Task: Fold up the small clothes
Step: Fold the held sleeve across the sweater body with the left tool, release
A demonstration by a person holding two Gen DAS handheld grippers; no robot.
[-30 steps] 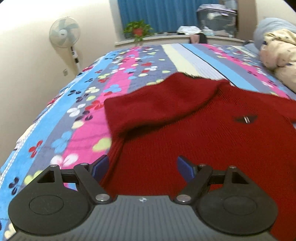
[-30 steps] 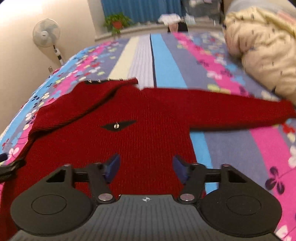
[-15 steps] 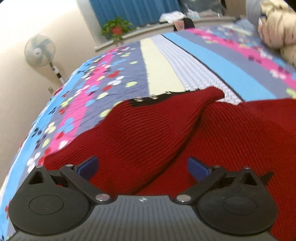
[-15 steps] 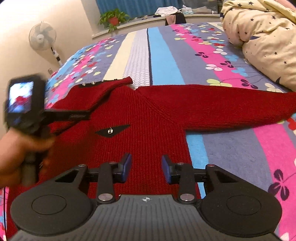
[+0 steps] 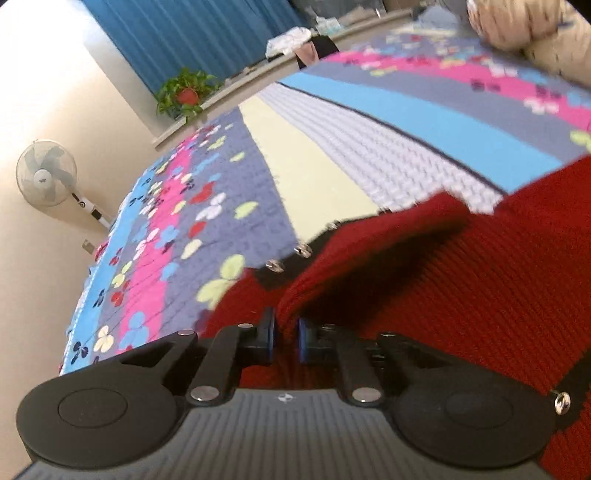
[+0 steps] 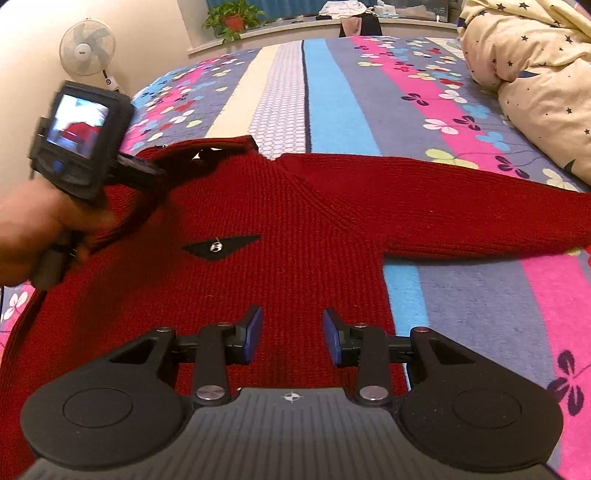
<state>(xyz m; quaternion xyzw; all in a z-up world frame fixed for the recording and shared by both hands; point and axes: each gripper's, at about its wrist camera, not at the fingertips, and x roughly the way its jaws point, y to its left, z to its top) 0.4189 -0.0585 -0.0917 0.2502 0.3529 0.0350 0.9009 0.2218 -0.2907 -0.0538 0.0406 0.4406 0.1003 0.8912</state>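
Observation:
A red knit sweater (image 6: 280, 221) lies front up on the striped bedspread (image 6: 332, 107), its right sleeve (image 6: 461, 218) stretched out to the right. Its left sleeve (image 5: 388, 240) is folded in over the chest. My left gripper (image 5: 286, 338) is shut on the fold of that left sleeve; it also shows in the right wrist view (image 6: 147, 173), held in a hand at the sweater's upper left. My right gripper (image 6: 291, 334) is open and empty, low over the sweater's lower body near the hem.
A cream star-print duvet (image 6: 528, 74) is piled at the bed's right side. A standing fan (image 6: 88, 48) and a potted plant (image 6: 232, 14) stand beyond the bed's far left. A window ledge with clutter runs along the far edge.
My left gripper has moved forward onto the folded left sleeve and shut on it. My right gripper narrowed half a second ago and has opened a little wider since.

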